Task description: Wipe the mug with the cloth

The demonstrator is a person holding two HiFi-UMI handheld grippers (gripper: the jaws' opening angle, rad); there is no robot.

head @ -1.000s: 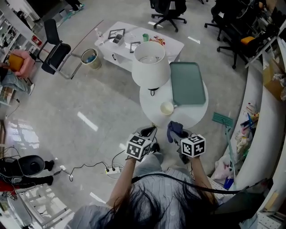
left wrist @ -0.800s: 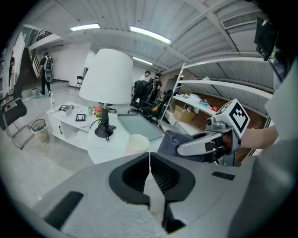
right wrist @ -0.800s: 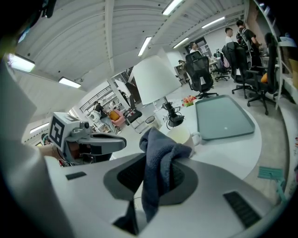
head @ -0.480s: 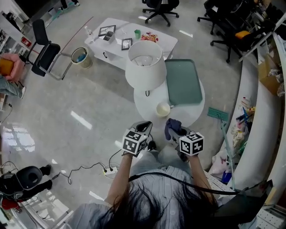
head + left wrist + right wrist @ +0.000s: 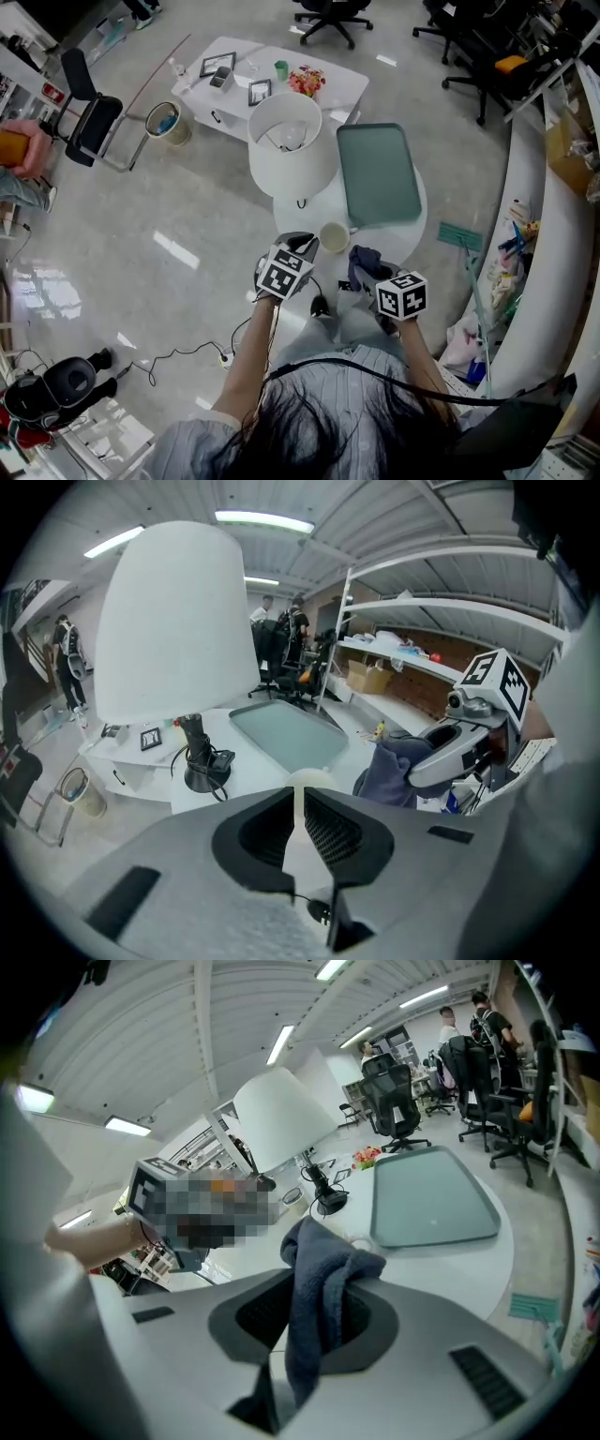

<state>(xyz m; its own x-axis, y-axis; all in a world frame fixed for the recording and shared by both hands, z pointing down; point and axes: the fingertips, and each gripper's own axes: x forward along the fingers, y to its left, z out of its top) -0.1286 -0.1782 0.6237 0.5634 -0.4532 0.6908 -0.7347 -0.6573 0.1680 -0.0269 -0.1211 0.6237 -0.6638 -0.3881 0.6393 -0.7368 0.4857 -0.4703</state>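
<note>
Advanced toward the table since the earlier frame, the left gripper (image 5: 300, 246) now sits just beside the mug (image 5: 334, 236), its jaws nearly together with nothing between them. The right gripper (image 5: 366, 277) is clamped on the dark blue cloth (image 5: 364, 260), which hangs bunched near the mug. The mug stands upright at the near edge of the round white table (image 5: 405, 236). Beyond stand a white lamp (image 5: 291, 141) and a green tray (image 5: 378, 174).
</note>
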